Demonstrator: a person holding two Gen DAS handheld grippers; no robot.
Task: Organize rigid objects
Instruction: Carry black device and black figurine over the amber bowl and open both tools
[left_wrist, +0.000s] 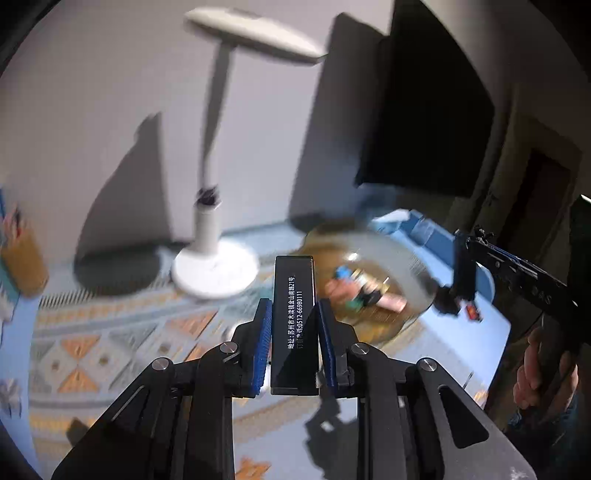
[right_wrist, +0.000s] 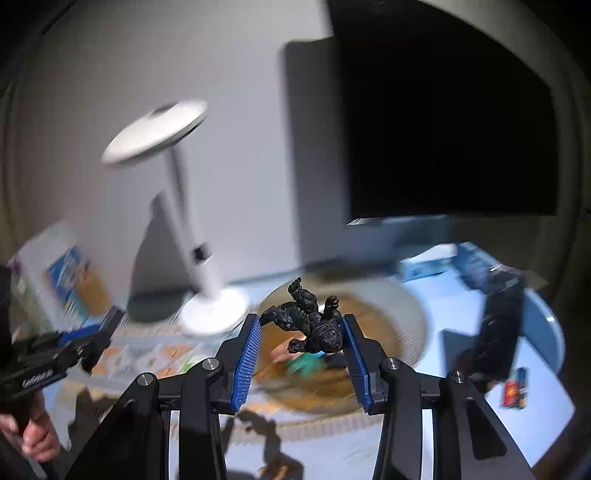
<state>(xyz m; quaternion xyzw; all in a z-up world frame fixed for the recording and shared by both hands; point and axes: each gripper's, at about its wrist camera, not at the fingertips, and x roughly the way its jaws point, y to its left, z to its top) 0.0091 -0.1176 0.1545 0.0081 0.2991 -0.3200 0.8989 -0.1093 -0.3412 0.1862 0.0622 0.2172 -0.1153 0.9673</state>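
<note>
My left gripper (left_wrist: 293, 314) is shut on a slim black box (left_wrist: 294, 295) with white print, held upright between the blue pads (left_wrist: 263, 332) above the table. My right gripper (right_wrist: 301, 325) is shut on a small black figurine (right_wrist: 314, 325), whose foot and head touch the blue pads (right_wrist: 246, 354). Beyond both grippers a round brown dish (left_wrist: 406, 258) (right_wrist: 410, 314) holds several small blurred objects. In the left wrist view the right gripper (left_wrist: 463, 273) hangs over the dish's right rim. In the right wrist view the left gripper (right_wrist: 103, 328) is at the far left.
A white desk lamp (left_wrist: 216, 266) (right_wrist: 212, 306) stands left of the dish on a patterned cloth (left_wrist: 110, 343). A dark monitor (right_wrist: 443, 129) is behind. A tall black box (right_wrist: 498, 325) and a small red and blue item (right_wrist: 515, 391) sit at the right; colourful boxes (right_wrist: 62, 273) at the left.
</note>
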